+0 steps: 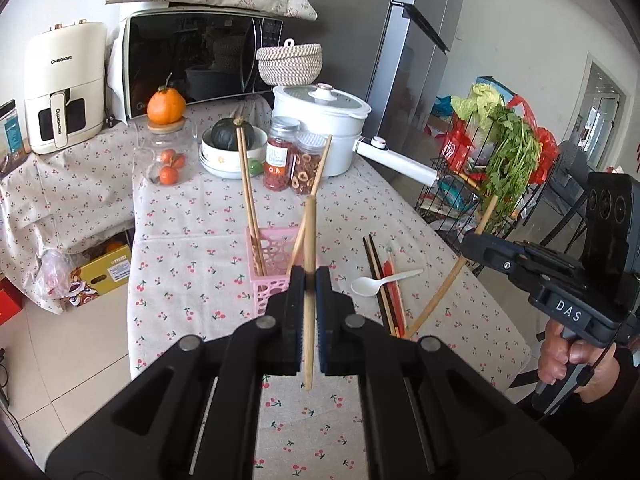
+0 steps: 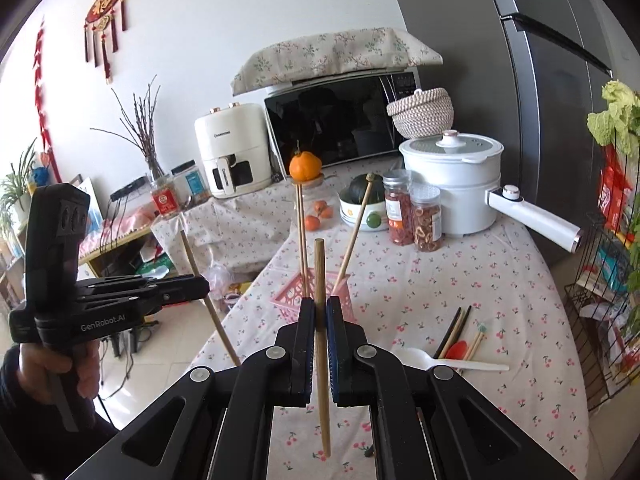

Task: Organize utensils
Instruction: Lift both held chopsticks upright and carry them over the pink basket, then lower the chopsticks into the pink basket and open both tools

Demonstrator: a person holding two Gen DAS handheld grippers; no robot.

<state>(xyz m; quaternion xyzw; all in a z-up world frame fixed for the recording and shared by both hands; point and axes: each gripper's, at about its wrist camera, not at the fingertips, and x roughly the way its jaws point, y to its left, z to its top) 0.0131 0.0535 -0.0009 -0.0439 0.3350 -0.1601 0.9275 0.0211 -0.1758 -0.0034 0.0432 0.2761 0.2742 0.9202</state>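
A grey refrigerator (image 1: 416, 60) stands at the far right end of the table (image 1: 192, 216), which carries a white cloth with small red cherries. At the back of the table there is a black microwave oven (image 1: 200, 60) with a folded flowered cloth on top, a white air fryer (image 1: 64, 88) to its left, and a white electric pot (image 1: 320, 120) with a long handle. In front of the pot stand two clear jars of dried food (image 1: 292, 156), a bowl with a dark green squash (image 1: 232, 136) and a glass jar with small oranges (image 1: 168, 160).

Near the middle of the table stands the pink perforated holder (image 1: 276, 260). Three wooden chopsticks already stand in it, two together on the left side and one leaning to the right.

The left tool (image 1: 309, 280) is raised above the table, just in front of the holder. Its jaws are pressed together on one wooden chopstick (image 1: 309, 240), which stands almost upright between the pads, with one end above the tips and the other end below them.

The right tool (image 2: 320, 308) holds a second wooden chopstick (image 2: 320, 272) in the same way, pinched and nearly vertical, also in front of the holder and above the table.

To the right of the holder, flat on the cloth, lie a white plastic spoon (image 1: 380, 282), a pair of dark chopsticks (image 1: 378, 276) and a red utensil (image 1: 390, 280) beside them.
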